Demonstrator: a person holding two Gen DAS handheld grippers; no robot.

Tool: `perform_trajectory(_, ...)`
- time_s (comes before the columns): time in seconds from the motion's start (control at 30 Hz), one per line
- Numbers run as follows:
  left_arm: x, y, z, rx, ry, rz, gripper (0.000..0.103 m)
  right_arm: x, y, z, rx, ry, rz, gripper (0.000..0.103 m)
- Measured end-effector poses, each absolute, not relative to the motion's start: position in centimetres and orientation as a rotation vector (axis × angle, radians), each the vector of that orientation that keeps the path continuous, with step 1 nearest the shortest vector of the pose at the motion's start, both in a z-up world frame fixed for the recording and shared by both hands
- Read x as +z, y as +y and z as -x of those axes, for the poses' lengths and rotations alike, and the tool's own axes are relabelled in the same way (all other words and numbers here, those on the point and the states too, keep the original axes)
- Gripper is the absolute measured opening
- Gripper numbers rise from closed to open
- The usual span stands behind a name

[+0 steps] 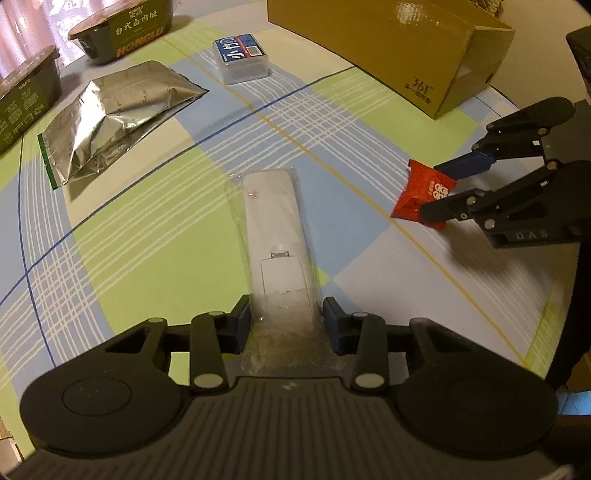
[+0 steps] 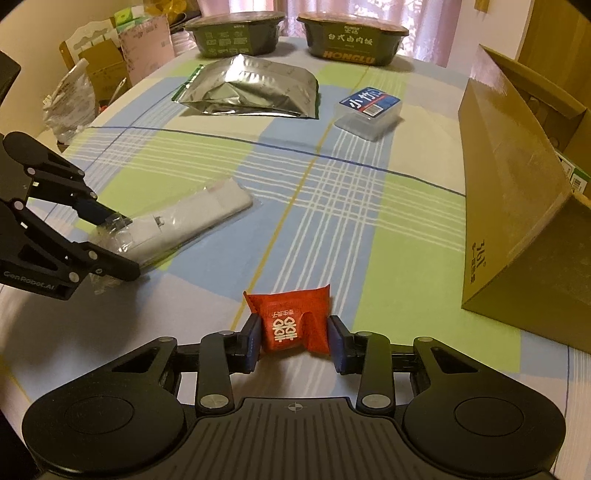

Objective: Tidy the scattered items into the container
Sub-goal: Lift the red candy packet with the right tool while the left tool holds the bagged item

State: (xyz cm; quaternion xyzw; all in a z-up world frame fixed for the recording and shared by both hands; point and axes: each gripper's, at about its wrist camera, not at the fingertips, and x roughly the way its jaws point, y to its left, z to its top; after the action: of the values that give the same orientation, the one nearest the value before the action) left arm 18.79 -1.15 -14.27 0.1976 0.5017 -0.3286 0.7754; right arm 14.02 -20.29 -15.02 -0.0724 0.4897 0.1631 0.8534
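A white remote (image 1: 275, 221) sealed in clear plastic lies lengthwise on the checked tablecloth. My left gripper (image 1: 287, 314) is shut on its near end, one pad against each side. In the right wrist view that gripper (image 2: 125, 245) comes in from the left over the remote (image 2: 199, 210). My right gripper (image 2: 295, 332) is shut on a small red packet (image 2: 291, 314), which creases between the pads. The left wrist view has the right gripper (image 1: 437, 190) and red packet (image 1: 417, 192) at the right. The open cardboard box (image 2: 517, 192) stands to the right, and its inside is hidden.
A silver foil pouch (image 2: 251, 88) and a clear plastic case with a blue label (image 2: 369, 107) lie farther back. Two dark green food bowls (image 2: 236, 33) (image 2: 354, 37) stand at the far edge. Boxes and bags (image 2: 70, 99) crowd the floor at the left.
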Motion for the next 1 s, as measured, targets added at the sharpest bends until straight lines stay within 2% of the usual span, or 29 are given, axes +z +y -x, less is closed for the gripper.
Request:
perform_trajectory(0.6, -13.1, -2.2, -16.8, -0.760, 1.068, -0.439, 0.034, -12.9, -21.9, -12.1, 0.308, 1.008, 0.112, 0.037)
perform_trajectory(0.87, -13.7, -2.1, -16.1, -0.753, 1.093, -0.478, 0.034, -14.3, -21.6, -11.4, 0.357, 1.067, 0.142, 0.037)
perform_trajectory(0.93, -13.9, -2.1, -16.0, -0.753, 1.094, -0.493, 0.035, -14.4, -21.4, -11.2, 0.403, 1.068, 0.206, 0.055)
perform_trajectory(0.97, -14.0, -2.1, -16.0, -0.751, 1.092, -0.499, 0.035, -14.4, -21.4, -11.1, 0.422, 1.060, 0.238, 0.072)
perform_trajectory(1.0, -14.0, -2.0, -16.1, -0.750, 1.090, -0.500, 0.035, -14.4, -21.5, -11.1, 0.449, 1.052, 0.265, 0.074)
